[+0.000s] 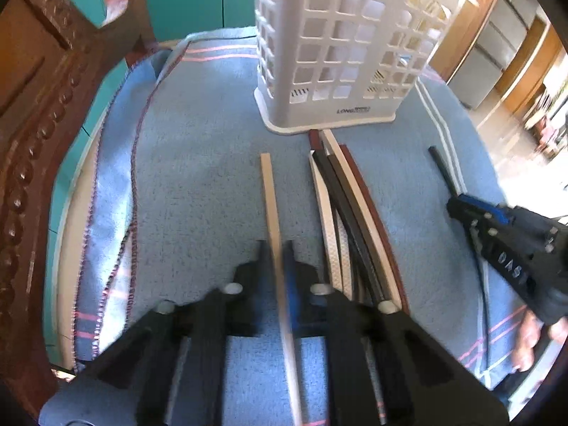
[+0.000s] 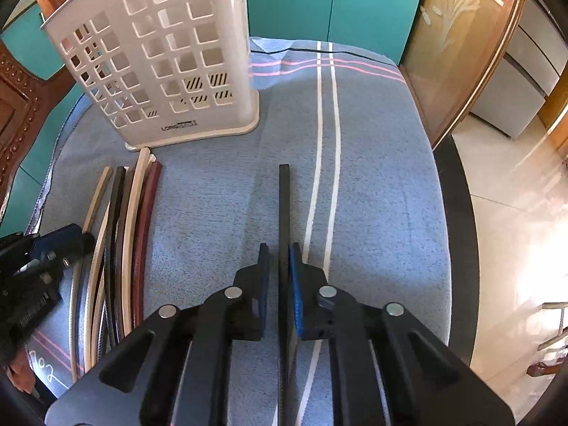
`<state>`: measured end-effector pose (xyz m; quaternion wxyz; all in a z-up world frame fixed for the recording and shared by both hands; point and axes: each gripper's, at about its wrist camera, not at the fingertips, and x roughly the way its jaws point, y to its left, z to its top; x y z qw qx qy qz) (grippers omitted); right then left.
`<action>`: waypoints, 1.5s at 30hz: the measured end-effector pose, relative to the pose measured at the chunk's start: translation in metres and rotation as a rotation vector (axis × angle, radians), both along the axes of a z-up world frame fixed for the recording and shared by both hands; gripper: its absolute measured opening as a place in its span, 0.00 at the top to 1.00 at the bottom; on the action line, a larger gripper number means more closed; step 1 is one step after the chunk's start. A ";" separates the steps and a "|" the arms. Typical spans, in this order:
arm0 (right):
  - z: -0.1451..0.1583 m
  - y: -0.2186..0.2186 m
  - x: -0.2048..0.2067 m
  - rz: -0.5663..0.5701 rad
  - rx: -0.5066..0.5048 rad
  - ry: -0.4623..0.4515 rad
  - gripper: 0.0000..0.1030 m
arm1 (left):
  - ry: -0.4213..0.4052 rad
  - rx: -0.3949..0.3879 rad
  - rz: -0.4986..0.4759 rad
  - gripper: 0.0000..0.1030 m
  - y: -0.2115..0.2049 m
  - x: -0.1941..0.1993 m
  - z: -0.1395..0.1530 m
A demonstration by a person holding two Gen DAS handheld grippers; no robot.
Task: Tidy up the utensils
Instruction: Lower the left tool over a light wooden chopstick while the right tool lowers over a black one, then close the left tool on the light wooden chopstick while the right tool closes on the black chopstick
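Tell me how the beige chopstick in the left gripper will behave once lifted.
The beige chopstick looks thin and rigid, so probably light and unbending. Gripped low by the left gripper, its long free end may pivot. Its flat sides suggest little rolling.

**Right wrist view: black stick held between closed jaws**

The right gripper (image 2: 278, 248) points down at a table covered by a blue cloth (image 2: 372, 177) with two white stripes. Its jaws are closed on a black chopstick (image 2: 284, 198), which runs away from the camera. At upper left stands a white perforated utensil holder (image 2: 159, 56). Before it lies a bundle of chopsticks (image 2: 124, 220), cream, black and dark red. The left gripper (image 2: 56, 245) appears at the left edge, touching the bundle's outermost cream stick.
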<state>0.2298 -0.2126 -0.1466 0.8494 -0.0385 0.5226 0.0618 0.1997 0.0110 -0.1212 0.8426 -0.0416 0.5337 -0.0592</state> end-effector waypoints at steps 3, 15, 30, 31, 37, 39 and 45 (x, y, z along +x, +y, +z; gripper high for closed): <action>0.001 0.001 -0.003 0.012 0.025 0.005 0.94 | 0.013 -0.074 0.008 0.94 0.009 0.000 0.001; 0.008 0.009 -0.016 0.033 0.065 0.003 0.89 | -0.018 -0.063 0.037 0.92 0.015 0.003 0.014; -0.001 0.025 -0.008 0.030 -0.021 -0.013 0.70 | -0.039 0.144 0.052 0.71 -0.002 0.029 -0.007; -0.001 0.025 -0.009 0.030 -0.023 -0.015 0.68 | -0.038 0.144 0.056 0.69 -0.002 0.030 -0.007; -0.002 0.014 0.004 0.020 -0.008 -0.021 0.66 | -0.037 0.145 0.070 0.61 0.000 0.031 -0.007; -0.002 0.012 0.008 0.021 -0.008 -0.026 0.66 | -0.036 0.140 0.070 0.61 0.003 0.030 -0.007; -0.001 0.010 0.010 0.027 -0.011 -0.017 0.66 | -0.032 0.140 0.055 0.61 0.002 0.029 -0.006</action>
